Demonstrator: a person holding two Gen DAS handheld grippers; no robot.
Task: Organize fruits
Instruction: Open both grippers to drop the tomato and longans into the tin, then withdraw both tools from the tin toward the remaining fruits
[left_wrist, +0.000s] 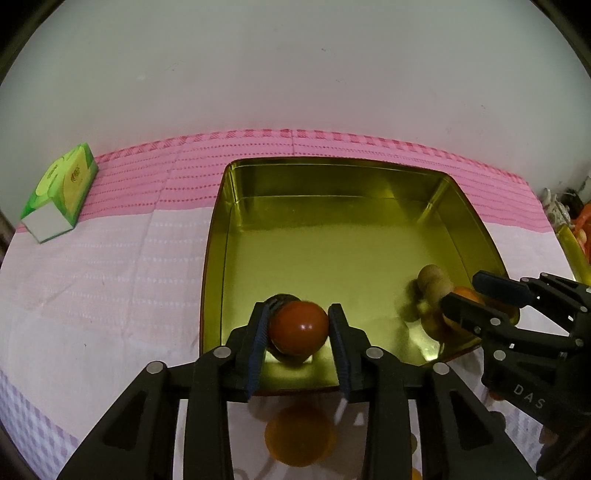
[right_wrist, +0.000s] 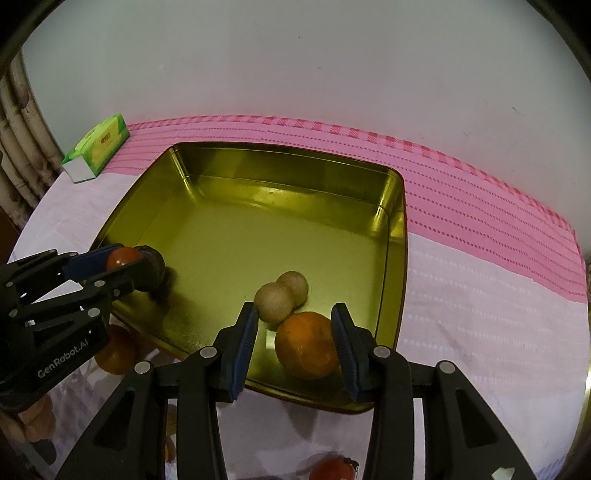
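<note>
The gold tin (right_wrist: 207, 206) is the landmark, and the fruits are gathering along its near wall. In its near left corner a red tomato (left_wrist: 298, 326) sits between the pads of the left tongs (left_wrist: 299, 332); the left pad looks against it while a sliver of gap shows at the right pad, so the tongs seem to be just apart rather than clamped, the tomato resting on the tin floor beside a dark fruit (right_wrist: 153, 267) behind it. Toward the near right corner an orange (right_wrist: 306, 345) lies inside the right tongs (right_wrist: 295, 347), touching the right pad with clear space at the left one, so that pair stands apart too. Two pale brown round fruits (right_wrist: 282, 299) touch each other just behind the orange. Judging by this, five pieces are in; outside the tin's near wall, on the cloth-covered desk (right_wrist: 480, 314), another orange (left_wrist: 299, 434) and a second tomato (right_wrist: 332, 469) wait.
</note>
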